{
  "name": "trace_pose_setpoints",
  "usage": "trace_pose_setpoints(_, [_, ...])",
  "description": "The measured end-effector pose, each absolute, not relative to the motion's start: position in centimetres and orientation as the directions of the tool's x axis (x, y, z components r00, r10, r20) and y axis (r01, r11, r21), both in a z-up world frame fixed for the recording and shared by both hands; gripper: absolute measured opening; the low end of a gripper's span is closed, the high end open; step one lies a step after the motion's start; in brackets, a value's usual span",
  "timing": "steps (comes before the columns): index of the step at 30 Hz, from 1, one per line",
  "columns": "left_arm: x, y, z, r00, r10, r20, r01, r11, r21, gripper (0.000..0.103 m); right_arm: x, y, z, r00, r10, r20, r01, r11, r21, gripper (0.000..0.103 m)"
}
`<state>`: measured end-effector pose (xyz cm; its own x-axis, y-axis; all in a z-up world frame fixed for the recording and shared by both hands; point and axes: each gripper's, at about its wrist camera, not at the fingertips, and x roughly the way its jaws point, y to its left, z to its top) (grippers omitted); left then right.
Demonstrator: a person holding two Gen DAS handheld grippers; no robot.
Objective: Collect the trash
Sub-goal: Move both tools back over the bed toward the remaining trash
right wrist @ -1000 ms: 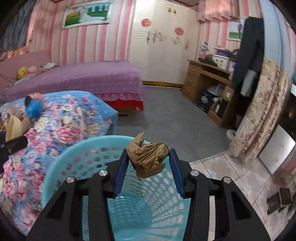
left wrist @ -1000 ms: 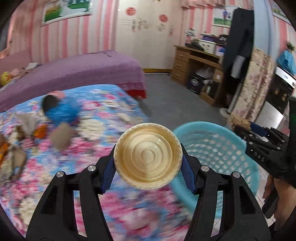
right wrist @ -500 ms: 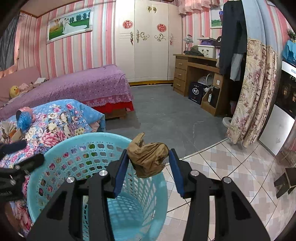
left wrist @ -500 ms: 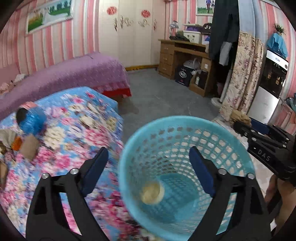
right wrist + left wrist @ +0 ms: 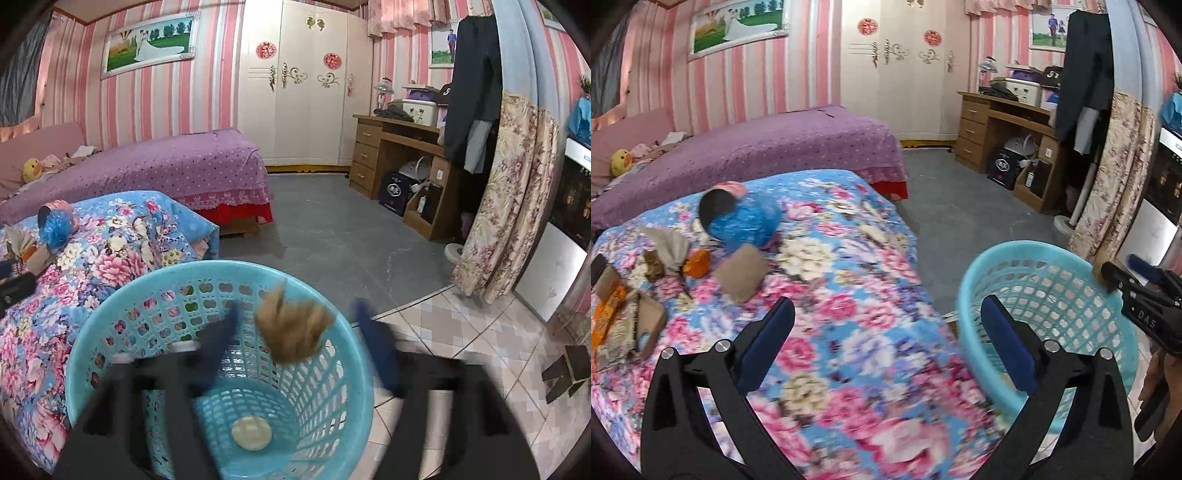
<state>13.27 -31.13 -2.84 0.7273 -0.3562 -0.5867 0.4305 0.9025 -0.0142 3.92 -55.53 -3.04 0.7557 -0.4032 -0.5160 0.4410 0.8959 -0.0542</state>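
A light blue plastic basket (image 5: 343,406) stands on the floor beside the flowered bed. A round cream lid (image 5: 251,432) lies on its bottom. My right gripper (image 5: 295,321) hangs over the basket with its jaws opening; a crumpled brown paper wad (image 5: 293,328) is loose between them, blurred and touching neither pad. My left gripper (image 5: 886,314) is over the flowered bedspread (image 5: 849,266), its jaws opening wide with nothing between them. The basket (image 5: 1052,288) is to its right. More trash lies on the bed: a blue bag (image 5: 746,223), a brown packet (image 5: 740,273), wrappers (image 5: 624,317).
A purple bed (image 5: 757,147) lies beyond the flowered one, with grey floor (image 5: 332,229) between it and a wooden desk (image 5: 399,155). A flowered curtain (image 5: 509,192) hangs at the right. A person's hand (image 5: 1156,376) holds the right gripper's handle at the basket's right.
The left gripper let the cream lid fall into the basket, opened wide and swung back left over the bed. The right gripper's jaws have opened and the brown wad has come free.
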Motion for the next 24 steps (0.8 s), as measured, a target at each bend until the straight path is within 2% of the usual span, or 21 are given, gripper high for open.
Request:
trace_pose_setpoints(2, [13.1,-30.3,-2.7,0.735,-0.348,-0.582,0.419,0.908,-0.013,0.097,3.9,-55.2,-2.7,0.752,-0.426,-0.503,0.461,0.885,-0.061,0.086])
trace_pose_setpoints(6, [13.2,-28.4,-2.3,0.739,-0.337,-0.583,0.398,0.917,-0.025,0.097,3.5,-55.4,-1.9,0.751,-0.438,-0.494,0.506,0.862,0.004,0.096])
trace_pose_setpoints(16, [13.2,-21.5,0.2,0.777,-0.287,-0.561,0.330,0.943,-0.025,0.098,5.6,-49.9,1.1,0.781,-0.418,-0.463,0.482,0.876,0.023,0.099])
trace_pose_setpoints(24, [14.4,-12.1,1.7,0.825,-0.167,-0.540,0.218,0.975,0.032,0.098,9.2,-42.5,2.3,0.840,-0.306,-0.448,0.380,0.921,0.083,0.099])
